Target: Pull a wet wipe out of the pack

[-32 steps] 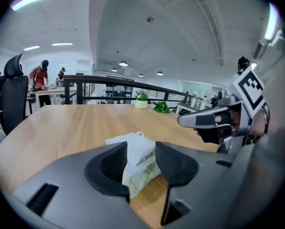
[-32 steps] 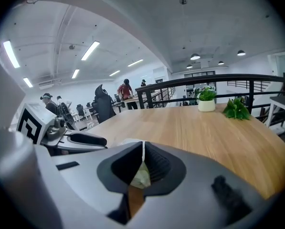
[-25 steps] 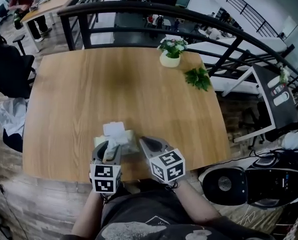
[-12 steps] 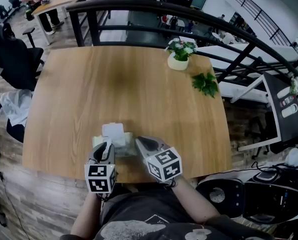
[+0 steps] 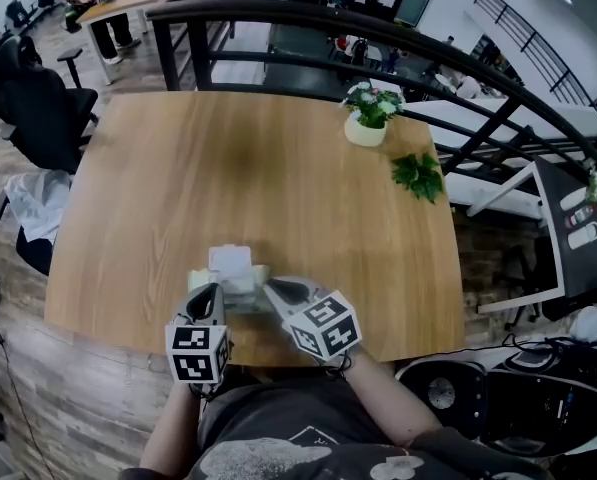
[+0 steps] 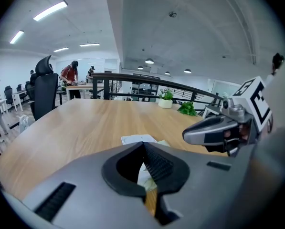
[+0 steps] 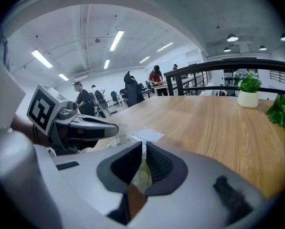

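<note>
Wood table [image 5: 278, 168] carries the pack [image 5: 246, 286] by its near edge. It lies flat between your grippers, long axis along that edge, white flap [image 5: 230, 259] open toward the far side. Your left gripper [image 5: 214, 294] has just been closing its jaws. They now meet at the pack's left end, though I cannot tell whether they pinch film. Your right gripper [image 5: 271, 289] has its jaws all but together, only a slit, at the right end. Pin the pack with one gripper, take only the top wipe, and draw it up steadily.
</note>
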{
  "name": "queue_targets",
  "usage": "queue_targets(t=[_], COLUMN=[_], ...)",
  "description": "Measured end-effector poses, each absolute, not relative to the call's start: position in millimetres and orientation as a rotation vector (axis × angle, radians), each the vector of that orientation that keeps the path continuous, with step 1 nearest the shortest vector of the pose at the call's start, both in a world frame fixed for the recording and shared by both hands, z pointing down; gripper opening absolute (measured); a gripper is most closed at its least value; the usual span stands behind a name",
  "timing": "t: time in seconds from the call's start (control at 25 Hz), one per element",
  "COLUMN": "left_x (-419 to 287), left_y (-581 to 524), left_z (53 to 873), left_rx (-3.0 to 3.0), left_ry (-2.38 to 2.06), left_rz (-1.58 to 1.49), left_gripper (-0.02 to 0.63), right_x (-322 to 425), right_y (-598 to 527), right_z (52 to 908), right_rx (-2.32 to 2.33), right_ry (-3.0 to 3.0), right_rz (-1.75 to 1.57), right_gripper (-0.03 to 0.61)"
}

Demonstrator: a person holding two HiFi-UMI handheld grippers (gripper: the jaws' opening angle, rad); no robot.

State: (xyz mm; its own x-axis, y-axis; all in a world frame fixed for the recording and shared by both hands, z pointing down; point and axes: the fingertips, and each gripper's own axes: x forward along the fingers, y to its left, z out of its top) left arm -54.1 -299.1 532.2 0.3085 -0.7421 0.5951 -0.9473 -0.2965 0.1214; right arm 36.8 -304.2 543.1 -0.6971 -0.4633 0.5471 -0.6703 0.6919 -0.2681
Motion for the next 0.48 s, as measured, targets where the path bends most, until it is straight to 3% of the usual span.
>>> queue_targets(t=[0.36, 0.48], left_x=[-64, -67], left_y=[-296, -295], left_z=[529, 530], left_rx=[2.121, 2.111], left_ry=[-1.524, -1.525], left_rz=[0.588, 0.582], left_gripper=[0.015, 0.015], right_x=[14, 7], right_y=[-299, -298], right_z=[553, 555], right_rx=[0.76, 0.73], right_ry=[-2.44, -2.437], right_rz=[0.604, 0.614], right_gripper=[0.031, 0.077])
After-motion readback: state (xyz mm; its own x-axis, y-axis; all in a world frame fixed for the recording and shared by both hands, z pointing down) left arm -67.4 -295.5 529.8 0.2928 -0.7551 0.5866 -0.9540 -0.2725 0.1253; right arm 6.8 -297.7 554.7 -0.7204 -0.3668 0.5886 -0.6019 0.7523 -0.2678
